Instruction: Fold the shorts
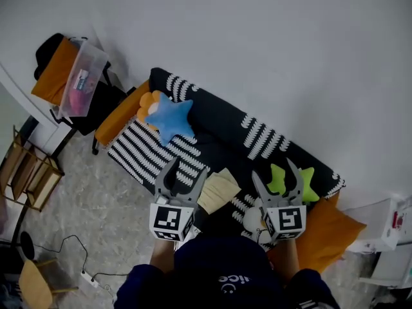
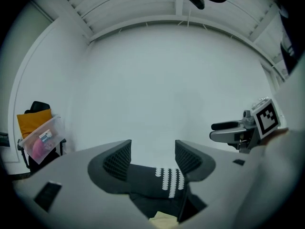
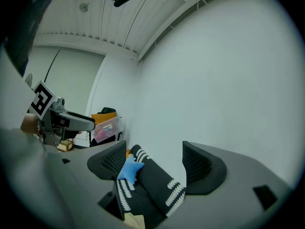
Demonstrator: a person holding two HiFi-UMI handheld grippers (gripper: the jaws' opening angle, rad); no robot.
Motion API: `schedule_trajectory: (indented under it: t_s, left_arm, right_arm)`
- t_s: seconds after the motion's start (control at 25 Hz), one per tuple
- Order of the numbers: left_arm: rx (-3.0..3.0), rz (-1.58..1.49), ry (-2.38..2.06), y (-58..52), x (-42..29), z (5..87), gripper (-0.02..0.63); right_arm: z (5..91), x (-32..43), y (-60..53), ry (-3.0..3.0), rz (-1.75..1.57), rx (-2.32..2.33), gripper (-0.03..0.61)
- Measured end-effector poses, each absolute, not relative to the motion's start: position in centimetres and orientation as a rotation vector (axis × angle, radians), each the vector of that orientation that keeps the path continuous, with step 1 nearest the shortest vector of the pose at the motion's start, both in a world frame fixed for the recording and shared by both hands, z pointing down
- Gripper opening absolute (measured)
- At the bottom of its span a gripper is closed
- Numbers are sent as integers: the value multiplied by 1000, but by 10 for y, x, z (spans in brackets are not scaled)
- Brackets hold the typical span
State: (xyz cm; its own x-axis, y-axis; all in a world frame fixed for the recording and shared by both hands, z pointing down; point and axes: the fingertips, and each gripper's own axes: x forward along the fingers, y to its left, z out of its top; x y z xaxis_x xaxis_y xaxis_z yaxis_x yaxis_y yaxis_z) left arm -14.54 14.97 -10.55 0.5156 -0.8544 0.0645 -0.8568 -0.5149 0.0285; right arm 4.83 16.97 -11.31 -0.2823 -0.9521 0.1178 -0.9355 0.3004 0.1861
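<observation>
Closest in, at the bottom of the head view, sits the person's dark cap [image 1: 225,269], with both claws held up level in front of it.

Left claw [image 1: 188,167]: jaws spread wide, nothing between them. The left gripper view shows only sofa and wall through the gap.

Right claw [image 1: 273,169]: jaws also spread and empty. The right gripper view shows the sofa back and a blue pillow far beyond the gap.

The shorts [image 1: 219,190] are pale yellow and lie on the sofa seat, below and between the two claws. Neither claw touches them. They look folded flat, but the folds can't be made out.

The sofa [image 1: 219,118] has a black cover with white stripe patches and runs diagonally from far left to near right along the wall.
- A green star pillow [image 1: 283,180] lies on the seat behind the right claw.
- An orange cushion [image 1: 328,234] is at the sofa's near right end.
- A blue star pillow [image 1: 170,118] lies toward the far left end, overlapping an orange plush [image 1: 148,102].
- Another orange cushion [image 1: 119,118] sits on the left arm.

Far left, beyond the sofa, a clear plastic bin [image 1: 82,77] with pink contents rests on a dark stand, with orange cloth just beside it. The white wall [image 1: 270,44] is behind everything.
</observation>
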Motion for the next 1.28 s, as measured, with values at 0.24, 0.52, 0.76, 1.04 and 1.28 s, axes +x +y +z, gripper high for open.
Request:
schedule_trajectory:
  t_s: [0.24, 0.52, 0.76, 1.04, 1.28]
  left_arm:
    - [2635, 20, -1504, 150, -144, -111, 273]
    - [2703, 2, -1577, 153, -136, -120, 109]
    - [2733, -125, -1737, 156, -142, -141, 3]
    - [2747, -150, -1736, 156, -139, -141, 2]
    - [2758, -183, -1727, 154, -135, -144, 2]
  right_arm:
    - [-121, 47, 172, -2365, -129, 1734, 373]
    - [-115, 46, 177, -2386, -139, 1728, 148]
    - [-130, 55, 176, -2369, -257, 1815, 11]
    - [-148, 51, 177, -2412, -372, 1880, 9]
    - [-152, 50, 176, -2414, -439, 1875, 8]
